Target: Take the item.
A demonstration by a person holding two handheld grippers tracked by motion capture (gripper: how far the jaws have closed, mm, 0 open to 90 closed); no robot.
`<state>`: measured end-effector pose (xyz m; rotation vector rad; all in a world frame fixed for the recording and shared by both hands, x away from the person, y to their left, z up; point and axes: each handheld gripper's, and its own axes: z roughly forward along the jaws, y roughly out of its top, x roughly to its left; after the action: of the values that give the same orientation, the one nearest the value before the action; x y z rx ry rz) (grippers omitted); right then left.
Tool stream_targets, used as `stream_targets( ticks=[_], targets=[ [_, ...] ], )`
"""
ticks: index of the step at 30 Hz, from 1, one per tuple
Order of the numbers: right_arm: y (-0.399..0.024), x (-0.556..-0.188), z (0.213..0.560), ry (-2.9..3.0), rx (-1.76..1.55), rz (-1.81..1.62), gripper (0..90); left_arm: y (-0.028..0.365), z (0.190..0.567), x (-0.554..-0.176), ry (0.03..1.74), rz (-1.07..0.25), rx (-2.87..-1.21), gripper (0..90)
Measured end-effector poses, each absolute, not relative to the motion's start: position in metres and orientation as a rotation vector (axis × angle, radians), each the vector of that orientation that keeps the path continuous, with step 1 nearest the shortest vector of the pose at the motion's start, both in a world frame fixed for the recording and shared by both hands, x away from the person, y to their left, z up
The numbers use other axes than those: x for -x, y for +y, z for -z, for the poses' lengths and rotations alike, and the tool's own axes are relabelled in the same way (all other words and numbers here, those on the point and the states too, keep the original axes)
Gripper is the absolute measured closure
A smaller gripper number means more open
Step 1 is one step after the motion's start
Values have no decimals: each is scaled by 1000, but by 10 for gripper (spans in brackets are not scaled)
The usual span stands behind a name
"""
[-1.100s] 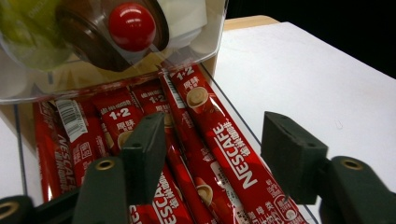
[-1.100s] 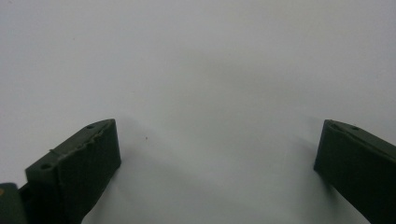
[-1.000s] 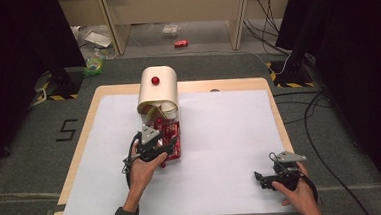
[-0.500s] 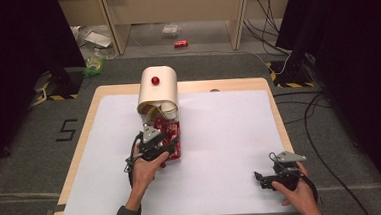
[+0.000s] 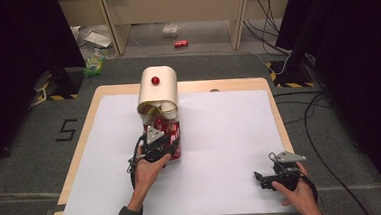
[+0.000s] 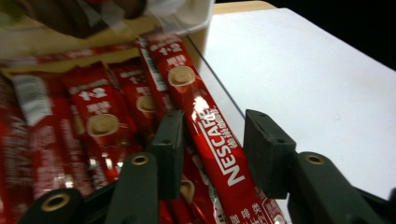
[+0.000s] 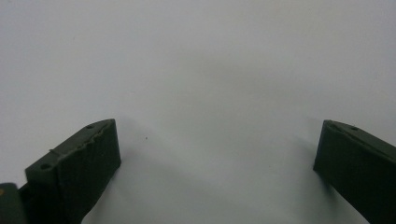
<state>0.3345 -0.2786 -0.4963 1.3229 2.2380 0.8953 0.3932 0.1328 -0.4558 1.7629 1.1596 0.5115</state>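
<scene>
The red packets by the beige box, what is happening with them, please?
A person works at the table with a gripper in each hand. The left gripper is over a tray of red Nescafe coffee sticks in front of the beige box. Its jaws have just been closing around one coffee stick, which lies between them, but the pads do not press on it yet. The right gripper rests open on the white sheet, holding nothing.

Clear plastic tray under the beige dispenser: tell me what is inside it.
The clear plastic tray holds red Nescafe coffee stick sachets lying side by side and overlapping. The left gripper has its jaws astride one sachet. The layers beneath, and the tray's far end under the beige dispenser, are covered.
</scene>
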Motion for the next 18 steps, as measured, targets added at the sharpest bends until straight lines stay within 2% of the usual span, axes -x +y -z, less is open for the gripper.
stream_targets(
  ticks=[8, 18],
  targets=[
    [-279, -335, 496, 2238, -1323, -896, 8, 149, 454, -394, 1171, -544, -1751, 783],
    [-279, -335, 496, 2238, -1325, -898, 7, 155, 451, -391, 1149, -588, -1782, 832]
  ],
)
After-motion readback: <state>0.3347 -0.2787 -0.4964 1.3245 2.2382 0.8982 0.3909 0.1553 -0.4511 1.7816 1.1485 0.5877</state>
